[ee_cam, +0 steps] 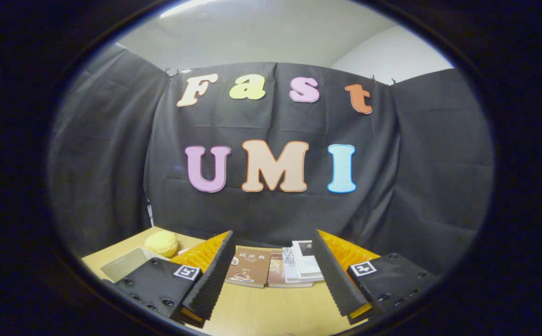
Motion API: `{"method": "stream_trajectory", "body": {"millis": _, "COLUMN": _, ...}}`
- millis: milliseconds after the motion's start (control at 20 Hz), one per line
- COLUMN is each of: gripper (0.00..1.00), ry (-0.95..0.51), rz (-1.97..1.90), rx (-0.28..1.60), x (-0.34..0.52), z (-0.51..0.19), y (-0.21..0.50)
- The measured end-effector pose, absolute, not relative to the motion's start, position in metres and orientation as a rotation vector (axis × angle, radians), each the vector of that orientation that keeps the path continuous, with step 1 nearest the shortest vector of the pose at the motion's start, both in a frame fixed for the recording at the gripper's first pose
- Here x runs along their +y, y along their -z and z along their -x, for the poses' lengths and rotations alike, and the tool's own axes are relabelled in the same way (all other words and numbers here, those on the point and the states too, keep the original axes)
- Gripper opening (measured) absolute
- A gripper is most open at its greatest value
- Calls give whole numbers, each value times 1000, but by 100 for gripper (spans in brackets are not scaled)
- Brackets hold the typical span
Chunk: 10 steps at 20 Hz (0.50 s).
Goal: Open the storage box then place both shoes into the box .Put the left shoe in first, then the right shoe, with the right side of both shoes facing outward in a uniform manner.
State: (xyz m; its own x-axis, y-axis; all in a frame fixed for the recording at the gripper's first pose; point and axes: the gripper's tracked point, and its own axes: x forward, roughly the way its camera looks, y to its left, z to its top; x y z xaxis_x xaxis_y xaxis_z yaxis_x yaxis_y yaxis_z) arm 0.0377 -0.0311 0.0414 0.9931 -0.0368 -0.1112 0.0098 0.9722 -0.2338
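- The claw stands spread. Its two ribbed fingers are wide apart at the bottom of the frame, with nothing pinched and nothing touching either pad.
- It looks level and straight ahead at the black cloth booth wall. The pale wooden table top runs away beneath and between the fingers.
- Between the fingers and just beyond their tips, at bottom centre, lies a brown-covered paperback book. A stack of white printed booklets lies just beside it, close to the right finger.
- At lower left, beyond the left finger, sits a white open-topped rectangular container. A round, soft-looking yellow lump lies just behind it, near the table's far edge.
- I cannot tell whether that white container is the storage box or a part of it. Only one corner and its rim are clear, the rest being behind the left finger.
- I cannot tell where the shoes lie from the claw, nor which way their long axes run.
- The relation the coming move turns on is therefore unsettled. As a judgement, the claw is aimed high at the wall, so it would need to tilt down or swing aside to bring the box and shoes ahead of the fingers.
- This scene would fit the claw raised before going to the box as well as raised after the shoes are stowed.
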Motion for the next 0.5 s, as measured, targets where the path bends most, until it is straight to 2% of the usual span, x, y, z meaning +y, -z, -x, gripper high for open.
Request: {"method": "stream_trajectory", "body": {"millis": 500, "gripper": 100, "ry": 27, "rz": 221, "rx": 62, "x": -41, "z": -42, "y": -56}}
